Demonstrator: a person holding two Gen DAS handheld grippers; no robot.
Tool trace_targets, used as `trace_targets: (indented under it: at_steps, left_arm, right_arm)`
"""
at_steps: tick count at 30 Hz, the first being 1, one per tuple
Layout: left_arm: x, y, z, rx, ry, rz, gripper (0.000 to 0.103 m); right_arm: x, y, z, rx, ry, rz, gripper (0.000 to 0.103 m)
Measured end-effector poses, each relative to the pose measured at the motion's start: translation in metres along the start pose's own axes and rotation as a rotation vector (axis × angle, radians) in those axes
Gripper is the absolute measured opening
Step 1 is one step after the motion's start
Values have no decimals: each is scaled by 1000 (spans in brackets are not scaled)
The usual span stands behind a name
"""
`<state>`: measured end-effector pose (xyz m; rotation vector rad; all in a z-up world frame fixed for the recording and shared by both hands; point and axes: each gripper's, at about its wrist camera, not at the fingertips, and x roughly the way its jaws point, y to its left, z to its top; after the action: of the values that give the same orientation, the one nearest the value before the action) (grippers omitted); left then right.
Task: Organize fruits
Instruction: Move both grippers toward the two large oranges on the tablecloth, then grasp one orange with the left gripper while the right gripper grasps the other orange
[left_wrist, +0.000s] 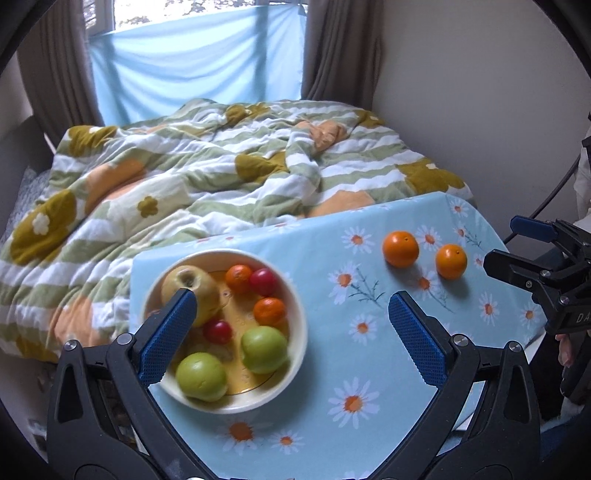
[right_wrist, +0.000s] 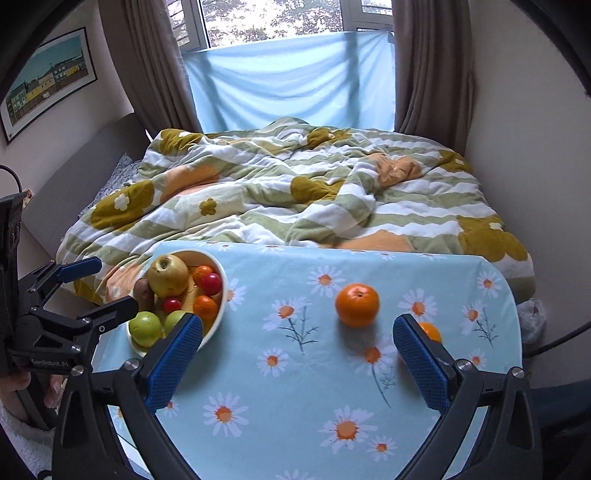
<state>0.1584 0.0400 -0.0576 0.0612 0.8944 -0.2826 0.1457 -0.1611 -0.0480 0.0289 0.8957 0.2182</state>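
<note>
Behind the table (right_wrist: 295, 369) with its daisy cloth lies a rumpled quilt (right_wrist: 295, 192), and nothing sits between the bowl (left_wrist: 295, 332) at the left edge and two oranges (left_wrist: 400, 249) (left_wrist: 451, 261) near the far right corner. The bowl holds a yellow apple (left_wrist: 192, 284), two green apples (left_wrist: 201, 376), small oranges (left_wrist: 269, 311) and red fruits (left_wrist: 218, 331). The left gripper (left_wrist: 291, 325) and right gripper (right_wrist: 297, 347) are both spread wide, grasping nothing.
</note>
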Motion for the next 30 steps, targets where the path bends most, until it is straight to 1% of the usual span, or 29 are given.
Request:
trace_targets:
  at_steps: [1, 3, 5, 9, 15, 19, 24, 25, 26, 30]
  left_arm:
    - [6, -10, 4, 0, 3, -2, 103]
    - [19, -30, 12, -14, 14, -31, 103]
    - [33, -49, 18, -22, 28, -56, 103]
    - [61, -84, 29, 4, 54, -36, 103]
    - [107, -117, 39, 28, 118, -43, 103]
    - [144, -130, 37, 15, 182, -59, 103]
    - [177, -140, 32, 19, 232, -61, 103]
    - [183, -140, 31, 21, 243, -65, 101]
    - [189, -141, 30, 24, 257, -67, 96]
    - [207, -145, 25, 35, 296, -71, 87]
  right_arm:
    - [-1, -10, -2, -4, 7, -8, 103]
    - [0, -29, -6, -13, 24, -33, 103]
    - [2, -49, -11, -18, 38, -34, 103]
    - [11, -82, -22, -22, 71, -21, 103]
    - [34, -124, -33, -6, 124, 7, 103]
    - [53, -139, -42, 1, 151, 21, 103]
    - [75, -146, -53, 1, 191, 51, 103]
    - [79, -146, -55, -6, 194, 55, 103]
    - [83, -146, -56, -15, 199, 57, 103]
    - [94, -147, -60, -25, 207, 65, 103]
